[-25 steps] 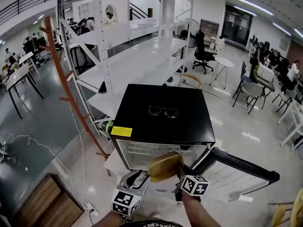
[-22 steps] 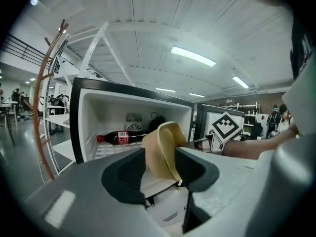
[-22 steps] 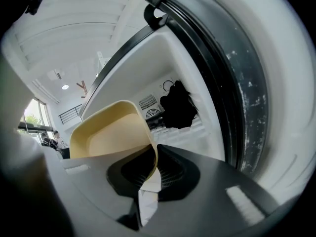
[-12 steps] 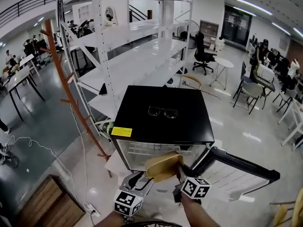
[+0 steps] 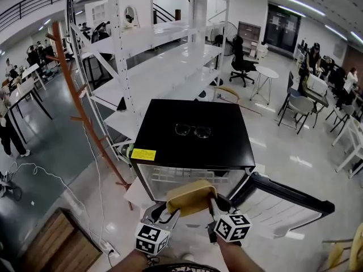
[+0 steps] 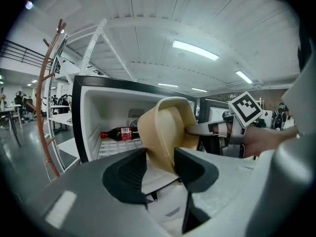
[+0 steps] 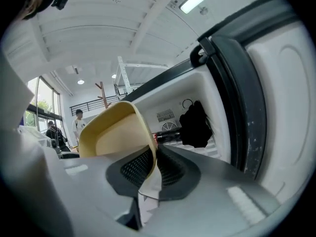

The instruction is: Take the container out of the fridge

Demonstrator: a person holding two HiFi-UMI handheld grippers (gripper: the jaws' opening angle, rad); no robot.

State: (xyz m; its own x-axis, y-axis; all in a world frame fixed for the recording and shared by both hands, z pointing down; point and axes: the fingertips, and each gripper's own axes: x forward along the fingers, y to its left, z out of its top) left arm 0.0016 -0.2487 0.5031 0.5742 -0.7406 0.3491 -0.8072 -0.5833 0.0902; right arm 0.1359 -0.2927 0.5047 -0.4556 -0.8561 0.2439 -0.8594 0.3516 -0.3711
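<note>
The tan container [image 5: 190, 196] hangs in front of the open fridge [image 5: 195, 152], outside its cavity. My right gripper [image 5: 214, 205] is shut on the container's right wall, and the thin rim is pinched between its pads [image 7: 153, 164]. My left gripper [image 5: 164, 211] is open at the container's left side. In the left gripper view the container [image 6: 165, 130] dips its lower edge into the gap between the left gripper's spread jaws [image 6: 160, 164]. Seen from the right gripper, the container [image 7: 116, 135] is tilted with its mouth turned up and left.
The fridge door [image 5: 289, 205] stands open to the right. A pair of glasses [image 5: 193, 131] lies on the black fridge top. A cola bottle [image 6: 118, 133] lies on the wire shelf inside. White shelving [image 5: 164, 67] and an orange coat stand [image 5: 79, 112] rise at the left.
The container and both grippers have drifted a little left and away from the fridge. The left gripper has closed in on the container's left edge.
</note>
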